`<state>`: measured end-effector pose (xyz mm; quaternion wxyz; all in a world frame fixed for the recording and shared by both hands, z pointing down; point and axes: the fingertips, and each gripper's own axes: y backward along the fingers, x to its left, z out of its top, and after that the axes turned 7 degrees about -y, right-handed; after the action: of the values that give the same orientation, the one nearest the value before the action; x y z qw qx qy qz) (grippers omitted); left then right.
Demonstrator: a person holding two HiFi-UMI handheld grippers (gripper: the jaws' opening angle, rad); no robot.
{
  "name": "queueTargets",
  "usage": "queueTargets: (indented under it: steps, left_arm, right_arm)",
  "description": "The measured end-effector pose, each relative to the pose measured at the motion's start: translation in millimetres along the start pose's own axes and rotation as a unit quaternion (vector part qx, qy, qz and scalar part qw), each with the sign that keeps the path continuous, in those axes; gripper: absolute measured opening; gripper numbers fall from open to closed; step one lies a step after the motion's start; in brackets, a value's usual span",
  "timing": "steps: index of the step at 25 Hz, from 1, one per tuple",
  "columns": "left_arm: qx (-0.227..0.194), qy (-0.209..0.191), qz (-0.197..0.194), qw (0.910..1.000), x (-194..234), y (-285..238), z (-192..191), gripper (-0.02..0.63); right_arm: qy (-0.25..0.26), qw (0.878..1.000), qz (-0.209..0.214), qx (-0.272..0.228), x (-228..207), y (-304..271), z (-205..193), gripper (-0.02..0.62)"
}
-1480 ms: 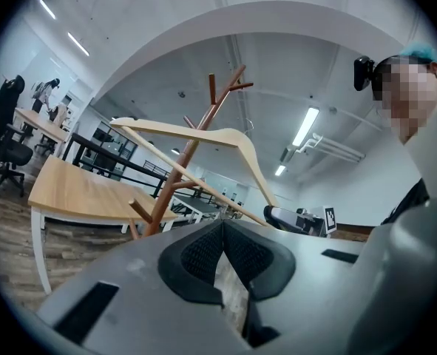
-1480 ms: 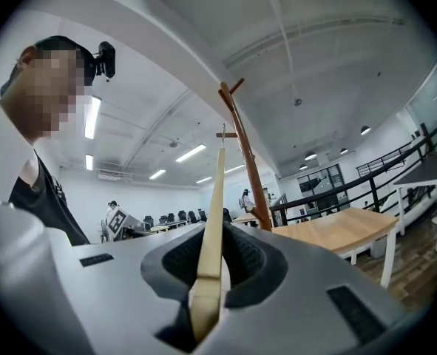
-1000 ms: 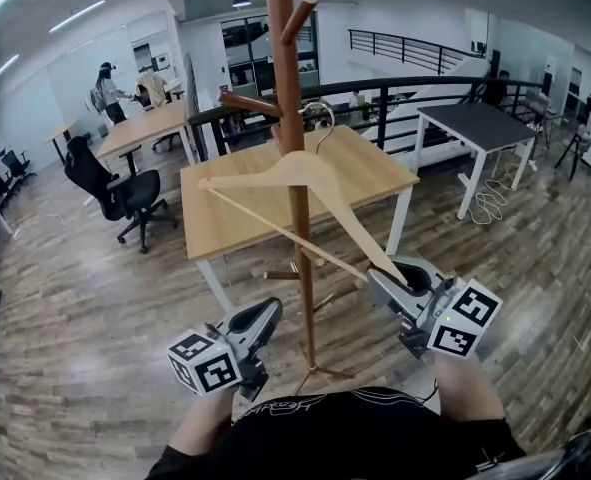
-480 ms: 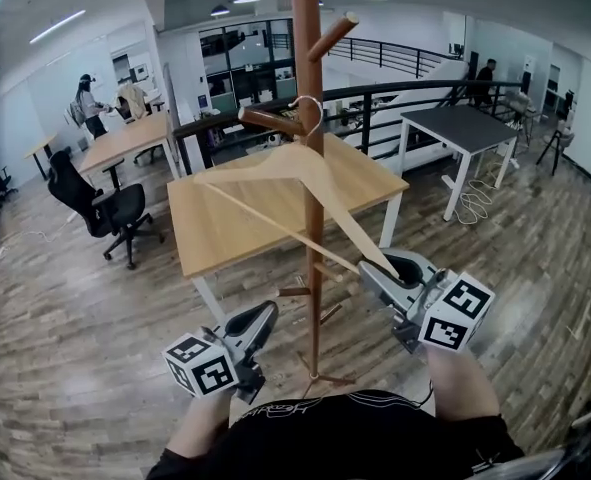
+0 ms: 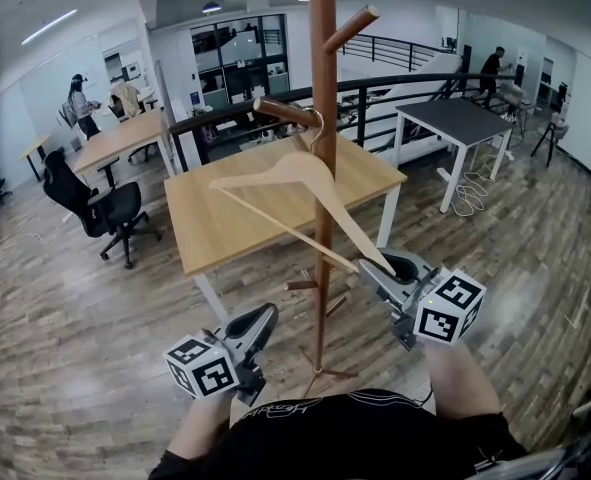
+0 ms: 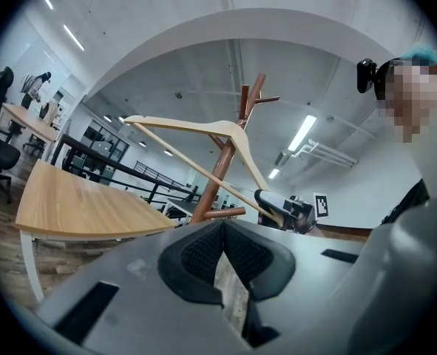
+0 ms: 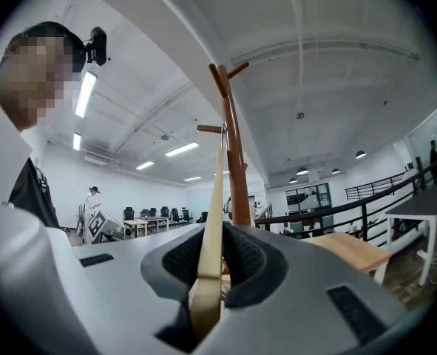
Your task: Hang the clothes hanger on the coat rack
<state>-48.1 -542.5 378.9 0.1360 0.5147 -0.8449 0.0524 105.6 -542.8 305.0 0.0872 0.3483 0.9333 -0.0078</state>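
The brown wooden coat rack (image 5: 323, 218) stands straight ahead, with a peg to the left (image 5: 280, 111) and a higher peg to the right (image 5: 353, 28). A pale wooden hanger (image 5: 275, 173) is held up against it. Its metal hook (image 5: 316, 128) is at the left peg, close to the pole; I cannot tell whether it rests there. My right gripper (image 5: 377, 266) is shut on the hanger's right end, and the hanger (image 7: 212, 213) runs up between its jaws toward the rack (image 7: 234, 161). My left gripper (image 5: 268, 313) hangs lower left, shut and empty (image 6: 222, 228).
A light wooden desk (image 5: 225, 228) stands right behind the rack, with a black office chair (image 5: 115, 208) to its left. A dark table (image 5: 465, 118) and a black railing (image 5: 415, 83) lie at the back right. People stand far off.
The hanger's hook has shifted from the right of the pole to the left peg. Both grippers drifted a little with it.
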Motion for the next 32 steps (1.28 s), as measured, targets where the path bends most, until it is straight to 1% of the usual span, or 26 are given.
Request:
queueTargets:
  steps: [4, 11, 17, 19, 22, 26, 29, 32]
  left_arm:
    - [0.003, 0.004, -0.004, 1.0000, -0.1, 1.4, -5.5, 0.008]
    - [0.012, 0.005, -0.017, 0.9998, -0.3, 4.7, -8.0, 0.008]
    - [0.012, 0.001, -0.035, 0.9993, -4.0, 8.9, -3.2, 0.008]
    - [0.013, 0.001, -0.040, 0.9991, -6.3, 12.2, -4.6, 0.008]
    - [0.016, 0.000, -0.049, 0.9987, -6.4, 18.2, -7.1, 0.008]
    - [0.024, 0.002, -0.069, 0.9974, -9.0, 30.1, -12.2, 0.008]
    - [0.029, 0.008, -0.081, 0.9963, -9.2, 41.9, -20.2, 0.008]
    - [0.035, 0.013, -0.094, 0.9949, -12.6, 49.8, -30.2, 0.008]
  right_arm:
    - [0.001, 1.000, -0.007, 0.000, -0.2, 2.8, -6.1, 0.078]
    - [0.010, 0.999, -0.036, 0.003, -2.9, 6.2, -3.4, 0.078]
    - [0.009, 0.999, -0.051, -0.015, 0.2, 13.2, 3.1, 0.079]
    - [0.012, 0.998, -0.063, -0.017, 2.2, 18.9, 3.1, 0.083]
    - [0.017, 0.995, -0.088, -0.030, 4.7, 25.8, 4.5, 0.138]
    - [0.021, 0.989, -0.135, -0.063, 11.8, 39.4, 7.1, 0.235]
    - [0.021, 0.981, -0.169, -0.088, 22.8, 55.0, 0.9, 0.250]
    - [0.002, 0.976, -0.192, -0.106, 33.9, 76.2, -11.9, 0.252]
